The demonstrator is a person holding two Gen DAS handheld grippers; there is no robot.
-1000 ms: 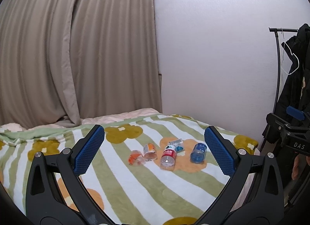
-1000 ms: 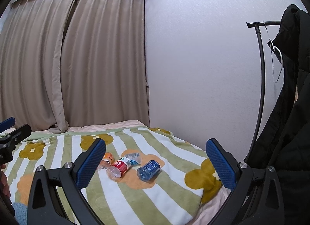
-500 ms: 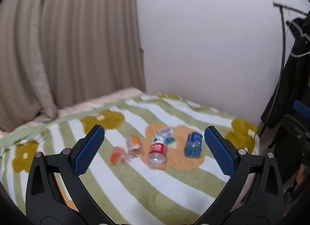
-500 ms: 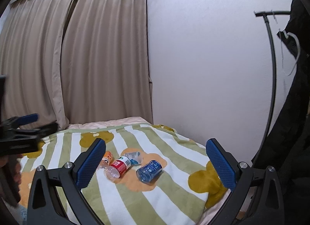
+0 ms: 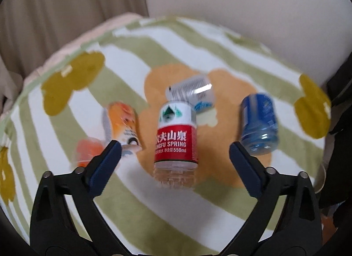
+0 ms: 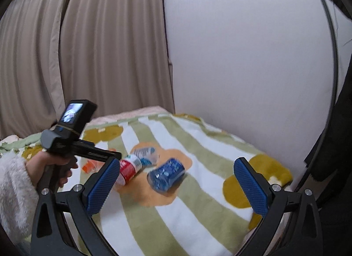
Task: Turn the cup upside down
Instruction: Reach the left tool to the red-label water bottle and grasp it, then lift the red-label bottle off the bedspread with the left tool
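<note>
Several cut plastic bottle cups lie on their sides on a striped blanket [image 5: 220, 201]. The red-labelled cup [image 5: 176, 139] lies in the middle, its clear end toward me. My left gripper [image 5: 175, 148] hovers open just short of it, a blue finger pad on each side. Around it lie an orange-labelled cup [image 5: 123, 121], a small orange one [image 5: 88, 150], a silver-labelled one [image 5: 191, 91] and a blue-labelled one [image 5: 259, 124]. My right gripper [image 6: 177, 163] is open and empty, farther back, above the blue-labelled cup [image 6: 167, 176].
A hand in a fluffy white sleeve [image 6: 13, 190] holds the left tool, whose camera screen [image 6: 72, 113] shows in the right wrist view. A wall and beige curtain [image 6: 88, 46] stand behind the bed. Dark clothes [image 6: 338, 146] hang on a rack at the right.
My left gripper has moved forward and down toward the cups, so the red-labelled one now looms between its fingers. The left tool and hand have come into the right wrist view.
</note>
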